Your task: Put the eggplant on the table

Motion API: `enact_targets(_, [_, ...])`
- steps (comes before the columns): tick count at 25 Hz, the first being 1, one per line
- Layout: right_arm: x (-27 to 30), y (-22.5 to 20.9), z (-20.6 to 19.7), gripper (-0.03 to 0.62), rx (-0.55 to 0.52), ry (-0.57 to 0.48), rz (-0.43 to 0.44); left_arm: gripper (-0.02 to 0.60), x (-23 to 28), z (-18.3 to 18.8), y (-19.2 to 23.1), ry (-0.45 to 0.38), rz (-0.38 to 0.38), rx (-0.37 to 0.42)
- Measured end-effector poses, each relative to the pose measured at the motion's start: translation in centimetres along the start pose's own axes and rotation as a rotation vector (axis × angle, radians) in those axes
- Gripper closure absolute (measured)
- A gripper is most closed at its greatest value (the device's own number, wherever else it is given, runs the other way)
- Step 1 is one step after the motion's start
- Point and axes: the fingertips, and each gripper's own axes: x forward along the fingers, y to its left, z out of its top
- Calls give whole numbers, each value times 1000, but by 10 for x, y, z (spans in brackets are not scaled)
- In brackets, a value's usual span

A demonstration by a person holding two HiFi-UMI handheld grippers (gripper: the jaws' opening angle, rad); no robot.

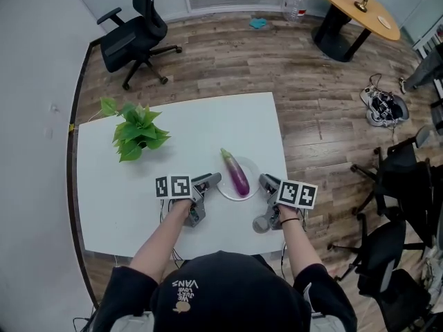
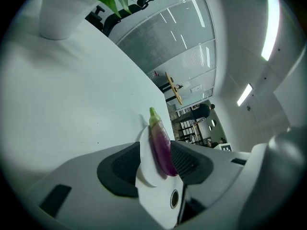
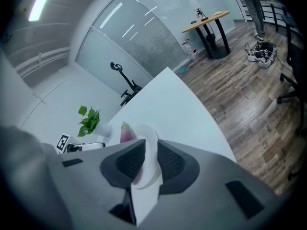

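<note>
A purple eggplant (image 1: 237, 175) with a green stem lies on a small white plate (image 1: 251, 167) near the front edge of the white table (image 1: 208, 120). My left gripper (image 1: 212, 180) is at the plate's left rim. In the left gripper view its jaws stand wide, with the plate (image 2: 146, 176) and the eggplant (image 2: 162, 147) between them, so the left gripper (image 2: 156, 163) is open. My right gripper (image 1: 267, 181) is at the plate's right rim. In the right gripper view the right gripper (image 3: 151, 159) is shut on the plate's (image 3: 149, 140) edge, and the eggplant (image 3: 125, 133) shows behind its left jaw.
A potted green plant (image 1: 137, 131) stands on the table's left side. The table's right edge runs close beside my right gripper, with wooden floor beyond. Black office chairs (image 1: 135, 33) and a round wooden table (image 1: 353, 9) stand further off.
</note>
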Motion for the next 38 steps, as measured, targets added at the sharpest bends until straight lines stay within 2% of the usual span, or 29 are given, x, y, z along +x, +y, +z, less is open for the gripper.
enact_targets(6, [-13, 13, -5, 544, -47, -31, 2, 405, -14, -3, -9, -7, 4, 82])
enact_targets(11, [-26, 26, -11, 562, -78, -61, 12, 527, -28, -4, -17, -54, 14, 134])
enact_targets(14, [-36, 35, -16, 568, -94, -84, 15, 554, -37, -6, -22, -84, 22, 176])
enact_targets(21, [-58, 55, -35, 572, -103, -151, 38, 570, -54, -25, -37, -117, -1, 234])
enact_targets(26, [-71, 66, -47, 576, -164, -226, 41, 571, -69, -33, -47, -168, 5, 353])
enact_targets(32, [-81, 79, -66, 576, -206, -271, 35, 571, -83, -44, -54, -229, 0, 406])
enact_targets(38, [-87, 86, -78, 576, -296, -326, -20, 571, -91, -62, -51, -226, -3, 427])
